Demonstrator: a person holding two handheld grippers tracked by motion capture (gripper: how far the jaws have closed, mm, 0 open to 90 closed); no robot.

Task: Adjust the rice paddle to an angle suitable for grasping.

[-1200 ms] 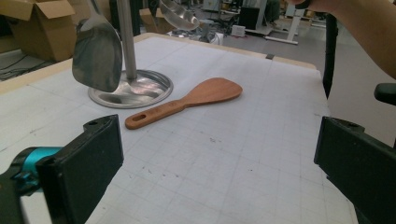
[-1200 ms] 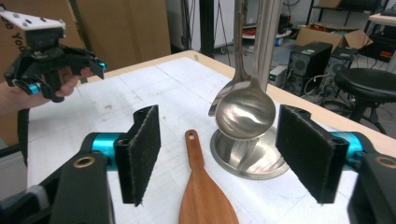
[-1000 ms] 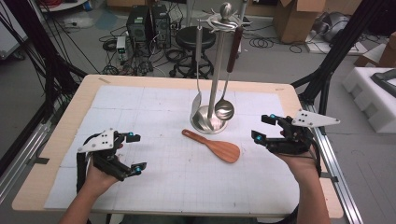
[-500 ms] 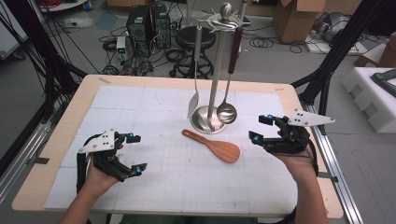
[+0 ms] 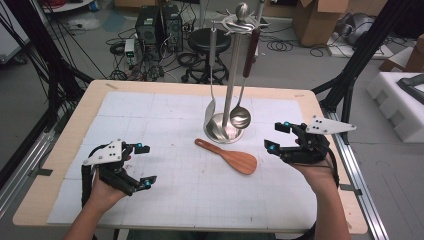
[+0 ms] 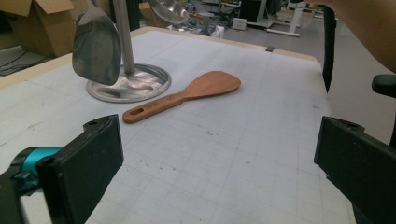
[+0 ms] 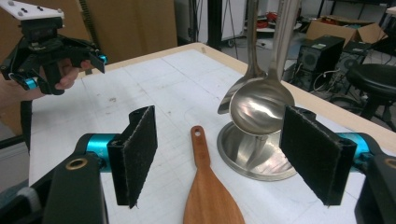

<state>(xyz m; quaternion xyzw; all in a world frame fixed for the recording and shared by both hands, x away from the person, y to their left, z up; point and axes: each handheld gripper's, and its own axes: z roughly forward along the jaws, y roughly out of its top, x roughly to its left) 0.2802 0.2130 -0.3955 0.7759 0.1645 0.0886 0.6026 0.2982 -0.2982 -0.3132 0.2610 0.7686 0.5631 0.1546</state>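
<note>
A wooden spatula (image 5: 229,155) lies flat on the white gridded mat (image 5: 165,130), its blade toward the right. Behind it stands a steel utensil rack (image 5: 229,75) with a hanging ladle (image 5: 240,117) and a steel turner (image 5: 210,112). My right gripper (image 5: 278,137) hovers open just right of the spatula's blade, jaws pointing left with nothing between them. In the right gripper view the spatula (image 7: 206,186) lies between and beyond the jaws, with the ladle (image 7: 261,105) ahead. My left gripper (image 5: 146,166) stands open near the front left, empty. The spatula (image 6: 187,94) lies ahead of it.
The rack's round base (image 5: 222,129) sits mid-table right behind the spatula's handle. The table's wooden rim (image 5: 320,107) runs close to my right hand. Boxes, a stool and cables lie on the floor beyond the far edge.
The right gripper has shifted slightly left toward the spatula. The left gripper and the spatula have stayed put.
</note>
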